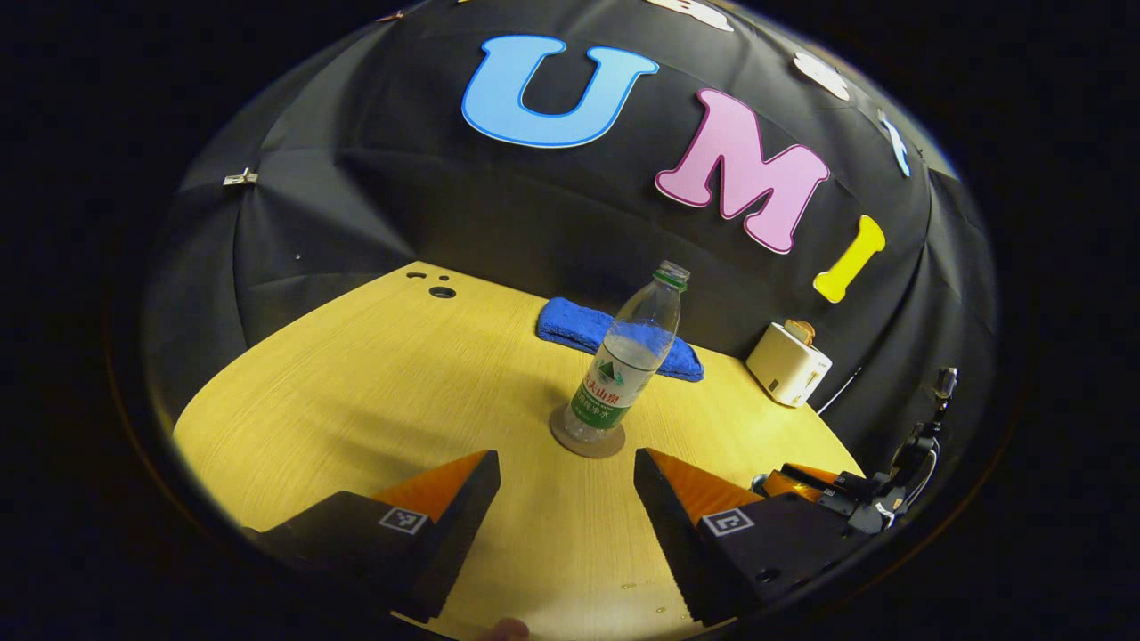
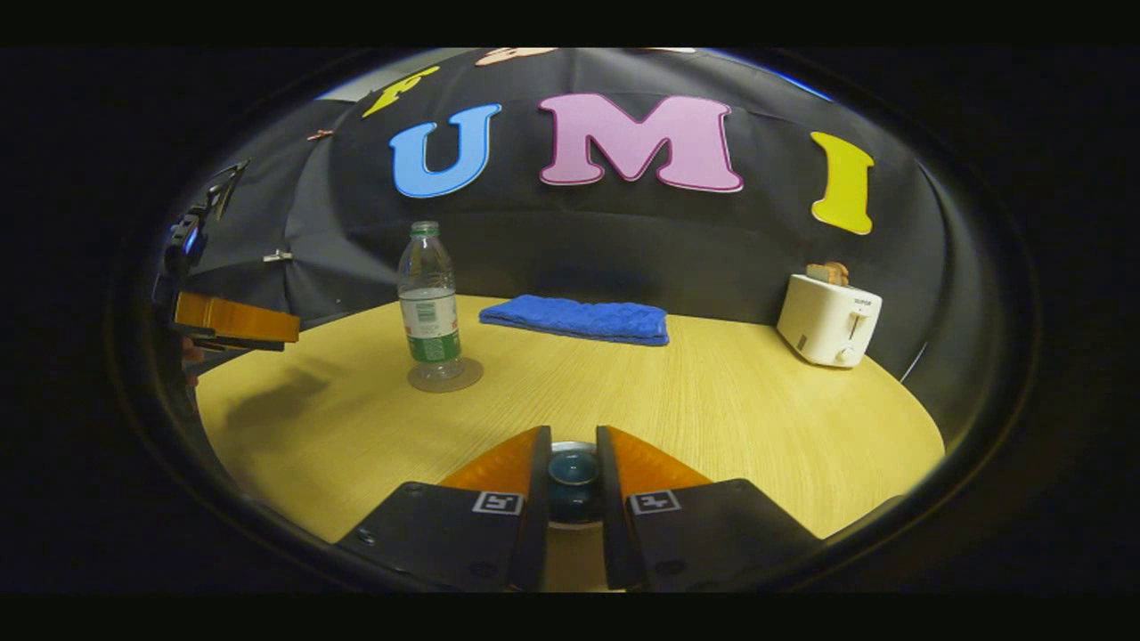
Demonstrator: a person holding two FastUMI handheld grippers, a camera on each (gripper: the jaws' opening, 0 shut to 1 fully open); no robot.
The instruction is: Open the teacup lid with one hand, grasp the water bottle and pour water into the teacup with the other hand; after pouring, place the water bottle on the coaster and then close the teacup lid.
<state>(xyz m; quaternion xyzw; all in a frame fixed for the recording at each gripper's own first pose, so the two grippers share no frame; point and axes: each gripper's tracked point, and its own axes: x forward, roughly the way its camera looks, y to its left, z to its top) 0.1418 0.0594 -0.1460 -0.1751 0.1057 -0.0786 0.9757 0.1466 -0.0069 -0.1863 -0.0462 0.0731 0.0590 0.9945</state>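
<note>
1. I count one water bottle [image 1: 631, 361], standing upright on one round coaster [image 1: 587, 440] at the centre of the left gripper view. In the right gripper view the bottle [image 2: 428, 294] sits left of centre on its coaster [image 2: 445, 375]. It is capless and part full of water.
2. My left gripper [image 1: 566, 481] fills the bottom of its own view with its two fingers spread wide and nothing between them — bare table [image 1: 374, 392] shows in the gap. The bottle stands just beyond the fingertips, apart from them.
3. That same left gripper [image 2: 233, 325] appears at the left edge of the right gripper view, raised above the table and casting a shadow on it.
4. My right gripper [image 2: 571, 476] sits at the bottom centre of its view, its two fingers drawn in close on either side of one small dark teal knob — the teacup lid [image 2: 572, 470]. Both fingers appear to press on it. A pale rim shows just behind the knob; I cannot make out the cup itself.
5. The right gripper [image 1: 824, 490] also shows at the lower right of the left gripper view, low over the table.
6. One folded blue towel [image 2: 577, 319] lies at the back of the table, centre frame.
7. One white toaster [image 2: 829, 319] stands at the right, with one slice of bread [image 2: 827, 271] poking out of it.
</note>
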